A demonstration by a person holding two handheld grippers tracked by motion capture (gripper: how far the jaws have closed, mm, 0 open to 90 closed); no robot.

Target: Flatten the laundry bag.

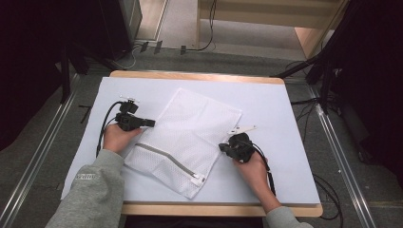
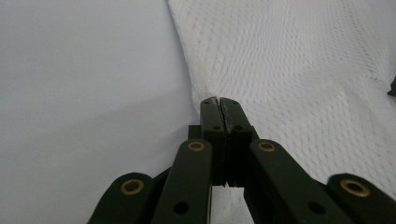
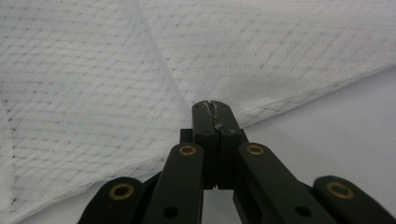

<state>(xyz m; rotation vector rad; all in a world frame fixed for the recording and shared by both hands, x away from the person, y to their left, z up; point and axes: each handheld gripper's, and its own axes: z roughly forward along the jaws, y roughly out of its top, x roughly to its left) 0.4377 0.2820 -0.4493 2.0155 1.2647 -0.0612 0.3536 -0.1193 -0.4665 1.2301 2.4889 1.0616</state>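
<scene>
Mesh laundry bag [image 1: 183,140] lay mid-frame on the white table [image 1: 275,118]. Left gripper [image 2: 219,100] and right gripper [image 3: 212,105] each pinched an opposite edge; likely next: lifting together.

White mesh zip bag [image 1: 183,140] on the desk [image 1: 280,114]

It lies flat and skewed near the desk's middle, its grey zipper [image 1: 166,159] running along the end toward the near edge, closed, with the pull at the near corner.
</scene>
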